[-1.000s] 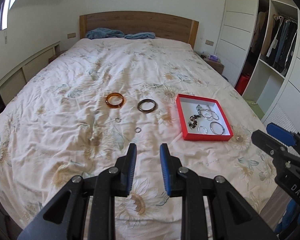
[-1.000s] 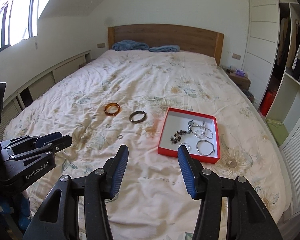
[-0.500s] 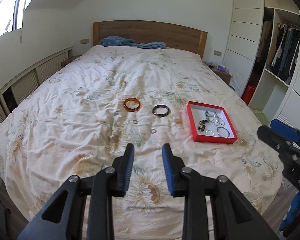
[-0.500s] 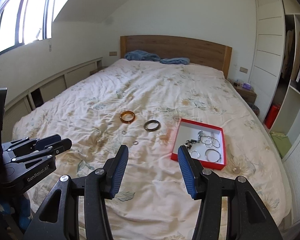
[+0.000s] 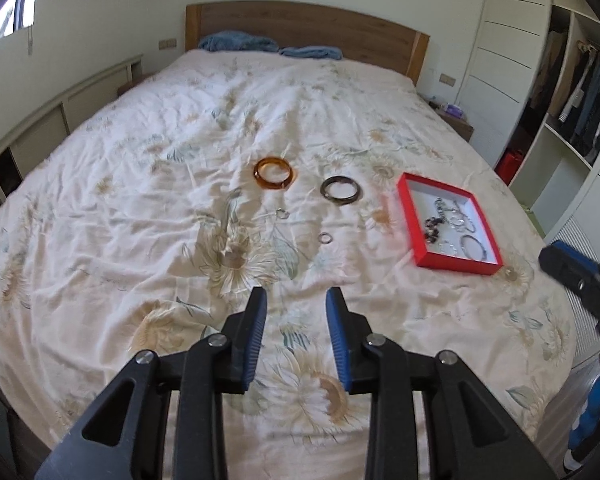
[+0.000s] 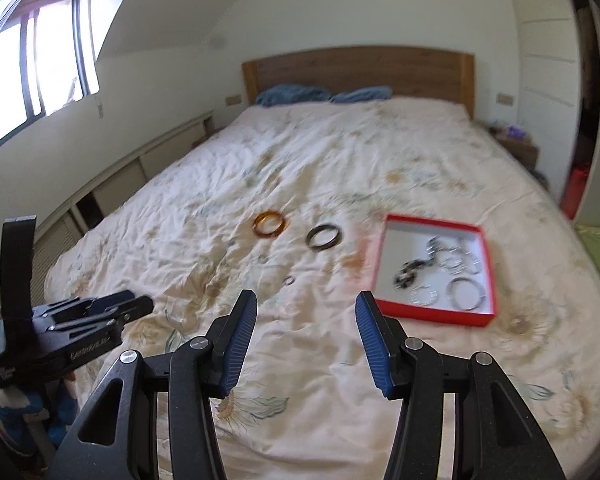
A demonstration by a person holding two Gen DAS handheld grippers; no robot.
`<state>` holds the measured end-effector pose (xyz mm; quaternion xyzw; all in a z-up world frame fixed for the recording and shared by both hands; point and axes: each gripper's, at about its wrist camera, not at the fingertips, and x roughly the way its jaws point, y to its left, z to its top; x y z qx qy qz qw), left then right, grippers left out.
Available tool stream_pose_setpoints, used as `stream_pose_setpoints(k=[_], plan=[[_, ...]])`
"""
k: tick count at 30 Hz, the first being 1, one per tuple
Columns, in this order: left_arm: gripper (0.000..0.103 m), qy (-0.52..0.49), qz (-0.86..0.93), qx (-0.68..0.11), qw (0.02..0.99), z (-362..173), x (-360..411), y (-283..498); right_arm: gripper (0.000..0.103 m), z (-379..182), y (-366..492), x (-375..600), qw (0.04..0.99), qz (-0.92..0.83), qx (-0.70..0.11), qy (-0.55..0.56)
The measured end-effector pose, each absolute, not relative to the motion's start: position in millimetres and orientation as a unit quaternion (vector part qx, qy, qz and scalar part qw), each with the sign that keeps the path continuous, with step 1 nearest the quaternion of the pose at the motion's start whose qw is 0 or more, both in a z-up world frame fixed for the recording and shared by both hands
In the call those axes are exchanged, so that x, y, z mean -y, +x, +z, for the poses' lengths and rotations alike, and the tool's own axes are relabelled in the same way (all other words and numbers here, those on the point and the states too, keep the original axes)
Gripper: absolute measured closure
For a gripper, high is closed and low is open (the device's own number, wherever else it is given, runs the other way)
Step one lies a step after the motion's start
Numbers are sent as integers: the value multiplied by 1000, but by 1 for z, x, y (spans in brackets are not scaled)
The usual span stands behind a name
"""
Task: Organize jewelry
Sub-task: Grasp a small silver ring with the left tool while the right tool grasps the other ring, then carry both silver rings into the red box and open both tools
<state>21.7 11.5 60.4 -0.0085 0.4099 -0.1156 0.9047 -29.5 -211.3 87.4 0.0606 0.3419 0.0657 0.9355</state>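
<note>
Floral-quilted bed (image 5: 140, 208) with bare quilt around, left gripper (image 5: 296, 300) and right gripper (image 6: 306, 306) jaws spread, amber plastic bangle (image 5: 275, 173) far ahead, red cardboard jewelry box (image 5: 418, 258) ahead-right.

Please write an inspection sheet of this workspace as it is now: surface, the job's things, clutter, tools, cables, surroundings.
Surface: bed with wrinkled floral cover.
Job's things: red box holding silver bangles and a dark beaded piece; amber bangle and dark bangle lie loose on the cover, apart from each other; two small rings lie nearer the camera.
Clutter: blue bedding bunched at the headboard.
Tools: left tool open, empty, above the cover; right tool open wider, empty.
Cables: nothing seen.
Surroundings: wooden headboard, window, open wardrobe with hanging clothes.
</note>
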Motion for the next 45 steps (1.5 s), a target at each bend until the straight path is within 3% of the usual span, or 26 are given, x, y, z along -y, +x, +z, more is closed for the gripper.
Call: stream_pose_setpoints(k=[13, 20, 31, 33, 34, 45], plan=[[74, -12, -128, -467, 875, -23, -13, 156, 73, -24, 133, 190, 876, 174, -447, 57], [74, -15, -154, -486, 860, -61, 1, 220, 74, -76, 196, 180, 850, 214, -479, 48], [74, -2, -159, -492, 856, -90, 17, 263, 74, -115, 222, 163, 834, 242, -495, 14], [74, 1, -156, -492, 856, -93, 19, 266, 79, -118, 221, 161, 837, 240, -493, 0], [74, 2, -155, -492, 857, -95, 20, 267, 82, -120, 221, 162, 837, 239, -492, 0], [75, 30, -139, -491, 860, -109, 34, 278, 82, -124, 221, 172, 838, 246, -485, 40]])
